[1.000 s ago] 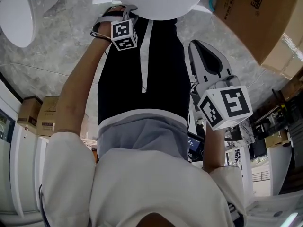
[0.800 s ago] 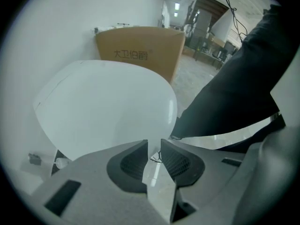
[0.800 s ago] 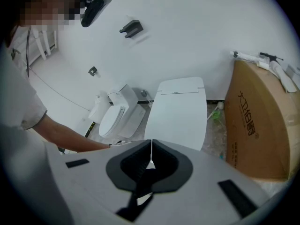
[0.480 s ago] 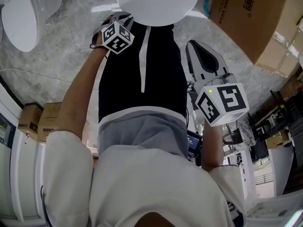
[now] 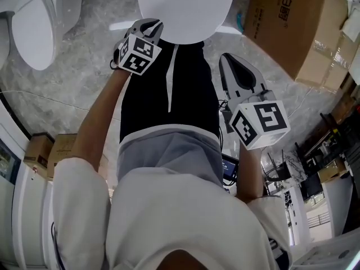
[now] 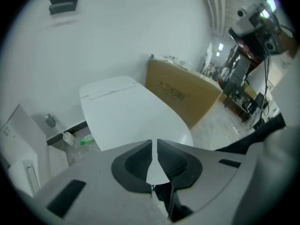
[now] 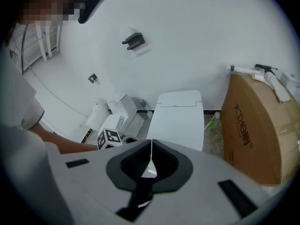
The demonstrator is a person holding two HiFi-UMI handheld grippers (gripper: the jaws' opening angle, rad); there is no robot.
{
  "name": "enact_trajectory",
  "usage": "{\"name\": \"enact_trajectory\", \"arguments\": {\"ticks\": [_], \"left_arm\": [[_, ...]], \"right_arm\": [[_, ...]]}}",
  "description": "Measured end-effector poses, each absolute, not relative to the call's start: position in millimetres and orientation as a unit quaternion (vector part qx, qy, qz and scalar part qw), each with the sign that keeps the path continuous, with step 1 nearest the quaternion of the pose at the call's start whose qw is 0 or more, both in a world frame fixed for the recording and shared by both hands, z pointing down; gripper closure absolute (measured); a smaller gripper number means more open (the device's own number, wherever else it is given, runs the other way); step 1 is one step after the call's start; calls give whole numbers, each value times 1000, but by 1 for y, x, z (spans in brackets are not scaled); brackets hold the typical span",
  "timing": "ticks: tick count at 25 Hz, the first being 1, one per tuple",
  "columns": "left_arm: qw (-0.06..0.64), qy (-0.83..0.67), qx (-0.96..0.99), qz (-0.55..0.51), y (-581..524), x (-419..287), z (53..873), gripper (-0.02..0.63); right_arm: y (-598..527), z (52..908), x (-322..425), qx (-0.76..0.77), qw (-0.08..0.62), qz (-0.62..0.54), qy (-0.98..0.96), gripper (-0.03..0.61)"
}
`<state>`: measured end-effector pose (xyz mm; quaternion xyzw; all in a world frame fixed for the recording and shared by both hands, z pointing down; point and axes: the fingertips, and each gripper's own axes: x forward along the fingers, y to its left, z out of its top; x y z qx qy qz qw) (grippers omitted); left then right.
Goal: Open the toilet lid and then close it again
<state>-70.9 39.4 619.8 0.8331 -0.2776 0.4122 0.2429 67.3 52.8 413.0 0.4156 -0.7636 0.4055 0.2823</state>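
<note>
Closing to a thin slit with nothing between its jaws, the left gripper (image 6: 153,146) hangs by the front edge of the lowered toilet lid (image 6: 126,118). The right gripper (image 7: 151,146), clenched and empty, sits farther back, the lid ahead of it.

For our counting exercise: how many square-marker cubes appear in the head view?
2. One cube upper left, beside the toilet lid; the other cube right of centre. None seems hidden.
</note>
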Motion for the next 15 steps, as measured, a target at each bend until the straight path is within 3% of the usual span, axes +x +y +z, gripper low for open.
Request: {"name": "enact_trajectory", "arguments": {"ticks": [5, 15], "left_arm": [[292, -321, 833, 343, 11, -72, 566, 578], [291, -342, 847, 284, -14, -81, 466, 594]], "right_arm": [[34, 390, 67, 426, 273, 383, -773, 566], [5, 332, 64, 444, 245, 342, -791, 566]]}}
